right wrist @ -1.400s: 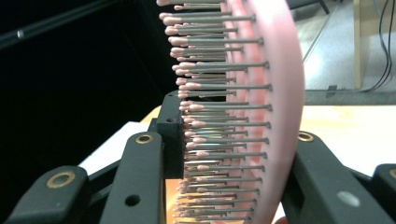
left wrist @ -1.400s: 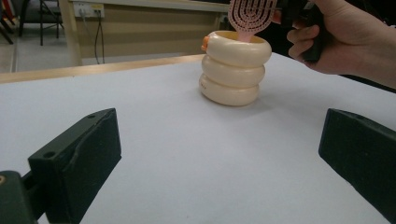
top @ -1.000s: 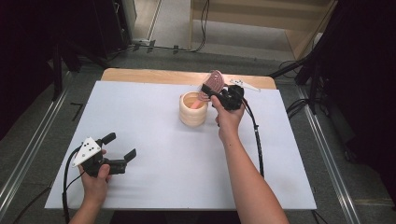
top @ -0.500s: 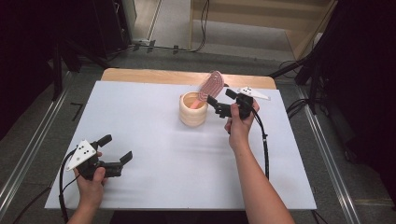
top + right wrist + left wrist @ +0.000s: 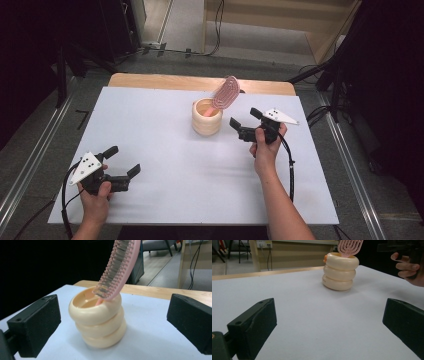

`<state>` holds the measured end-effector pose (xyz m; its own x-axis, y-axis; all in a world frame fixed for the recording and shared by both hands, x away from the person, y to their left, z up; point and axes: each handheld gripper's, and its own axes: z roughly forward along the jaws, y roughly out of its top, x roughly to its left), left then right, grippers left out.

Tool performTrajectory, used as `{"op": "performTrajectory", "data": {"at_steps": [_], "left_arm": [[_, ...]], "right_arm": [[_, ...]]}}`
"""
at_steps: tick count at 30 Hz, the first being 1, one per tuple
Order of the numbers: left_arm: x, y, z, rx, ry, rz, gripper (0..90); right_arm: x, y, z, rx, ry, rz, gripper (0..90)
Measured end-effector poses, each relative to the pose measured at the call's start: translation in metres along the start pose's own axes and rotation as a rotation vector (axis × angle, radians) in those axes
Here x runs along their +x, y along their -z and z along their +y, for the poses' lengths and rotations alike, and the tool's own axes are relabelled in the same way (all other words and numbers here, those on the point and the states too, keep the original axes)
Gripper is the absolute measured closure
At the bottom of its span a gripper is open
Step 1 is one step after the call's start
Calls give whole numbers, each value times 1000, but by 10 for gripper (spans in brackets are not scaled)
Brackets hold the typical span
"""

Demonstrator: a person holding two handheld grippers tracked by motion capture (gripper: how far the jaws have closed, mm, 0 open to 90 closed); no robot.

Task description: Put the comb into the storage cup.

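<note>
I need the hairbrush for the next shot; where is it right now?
The pink hairbrush stands handle-down in the cream ribbed cup near the table's far middle in the high view, leaning on its rim, just left of the open right gripper.

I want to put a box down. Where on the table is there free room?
The middle is bare, between the left gripper, the cup and the right gripper. The far left corner, left of the cup, is bare too. It is tight only between the cup, with the brush, and the right gripper.

The table (image 5: 150,125) is seen from high above. The cup (image 5: 340,271) is seen low and far in the left gripper view, close in the right gripper view.
</note>
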<state>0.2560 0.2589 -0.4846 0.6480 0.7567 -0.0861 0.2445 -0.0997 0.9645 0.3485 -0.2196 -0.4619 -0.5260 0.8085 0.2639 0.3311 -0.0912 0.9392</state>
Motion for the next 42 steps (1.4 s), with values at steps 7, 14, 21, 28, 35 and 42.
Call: {"op": "performTrajectory", "data": {"at_steps": [7,14,21,28,35,42], "left_arm": [[1,-1,-1,5,4,-5,0],[1,-2,-3,12,7,-5,0],[1,-1,-5,-2,3,-6,0],[0,-2,-6,4,-3,-12,0],[0,-3,-6,7,-2,-15,0],[-1,-2,-6,2,-3,-18,0]], "right_arm": [[2,17,-10,4,29,4,0],[1,30,-18,5,39,-5,0],[1,44,-26,11,50,-9,0],[-2,63,-37,7,44,-24,0],[-6,81,-44,7,46,-35,0],[-11,98,-50,0,35,-45,0]]}}
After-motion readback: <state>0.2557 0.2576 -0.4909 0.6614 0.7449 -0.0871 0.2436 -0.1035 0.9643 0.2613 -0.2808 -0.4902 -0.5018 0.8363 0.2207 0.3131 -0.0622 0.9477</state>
